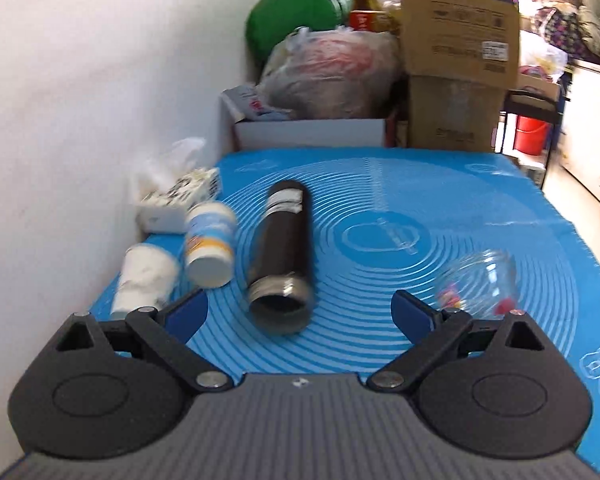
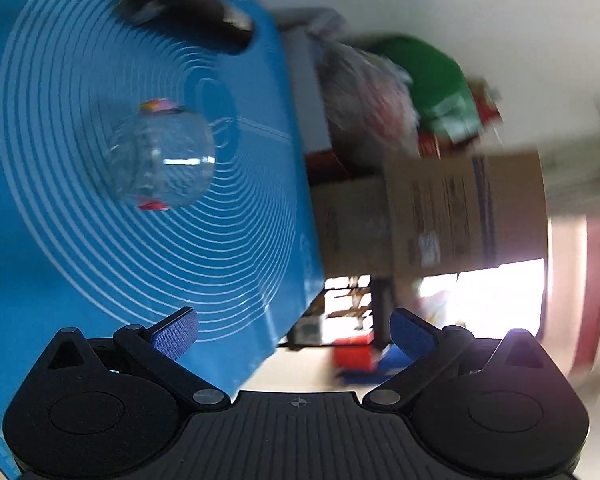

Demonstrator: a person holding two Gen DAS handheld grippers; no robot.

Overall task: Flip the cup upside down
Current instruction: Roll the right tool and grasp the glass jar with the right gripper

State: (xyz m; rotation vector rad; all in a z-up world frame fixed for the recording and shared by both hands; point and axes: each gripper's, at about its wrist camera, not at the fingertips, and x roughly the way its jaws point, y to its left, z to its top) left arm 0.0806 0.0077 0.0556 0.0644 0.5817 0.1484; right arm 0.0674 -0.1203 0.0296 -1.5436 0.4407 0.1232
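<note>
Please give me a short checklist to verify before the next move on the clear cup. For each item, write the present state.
1. Left tool open and holding nothing: ok.
2. Right tool open and holding nothing: ok.
3. Clear cup in view on the blue mat, untouched by either tool: ok.
4. Which way the cup's opening faces, up or down: cannot tell, the glass is transparent and blurred.
5. Mat beside the cup free for turning it: ok; the black bottle lies on its side well apart from it.
6. Right tool level with the mat: not ok, its view is rolled strongly sideways.
</note>
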